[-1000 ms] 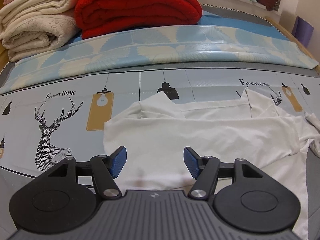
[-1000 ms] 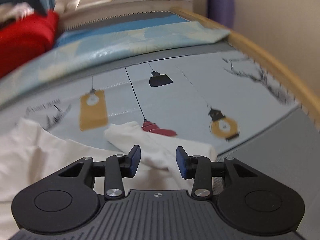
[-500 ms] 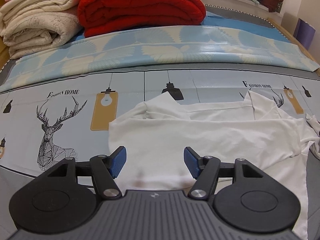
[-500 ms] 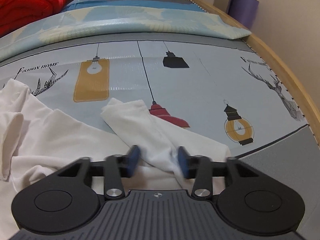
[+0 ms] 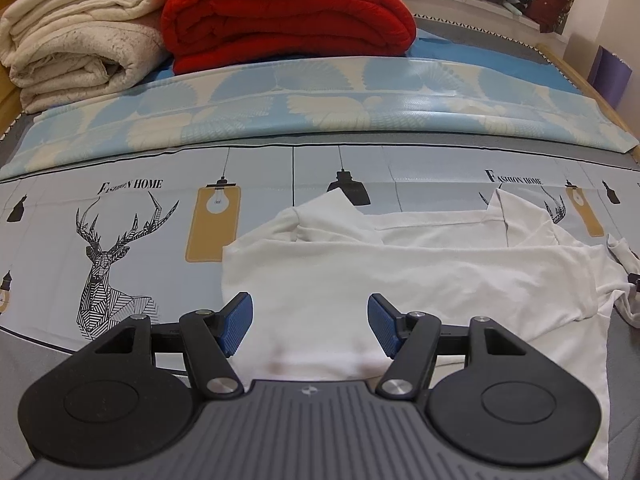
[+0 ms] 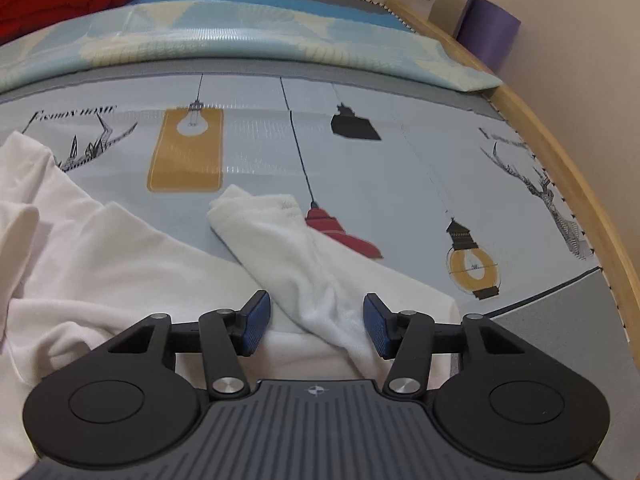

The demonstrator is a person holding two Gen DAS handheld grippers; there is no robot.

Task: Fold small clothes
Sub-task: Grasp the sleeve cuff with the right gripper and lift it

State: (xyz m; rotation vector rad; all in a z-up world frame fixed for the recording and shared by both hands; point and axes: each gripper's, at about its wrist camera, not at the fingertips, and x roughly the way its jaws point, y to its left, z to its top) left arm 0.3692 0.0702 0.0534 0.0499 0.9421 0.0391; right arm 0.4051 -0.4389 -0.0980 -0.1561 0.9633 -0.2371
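Both tools gape released over the white shirt (image 5: 400, 276) on the bed (image 5: 280, 172), left tool (image 5: 310, 326) above its hem, right tool (image 6: 316, 326) straddling a sleeve (image 6: 288, 248).

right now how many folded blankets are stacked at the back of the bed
2 clear: a cream blanket at far left and a red blanket beside it. More cream layers on top may be separate ones.

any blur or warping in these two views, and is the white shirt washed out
Left wrist view: sharp, but fisheye bows the bed edge; white shirt keeps faint folds. Right wrist view: slightly soft, lamp prints smeared; sleeve texture readable, wooden rail curved.
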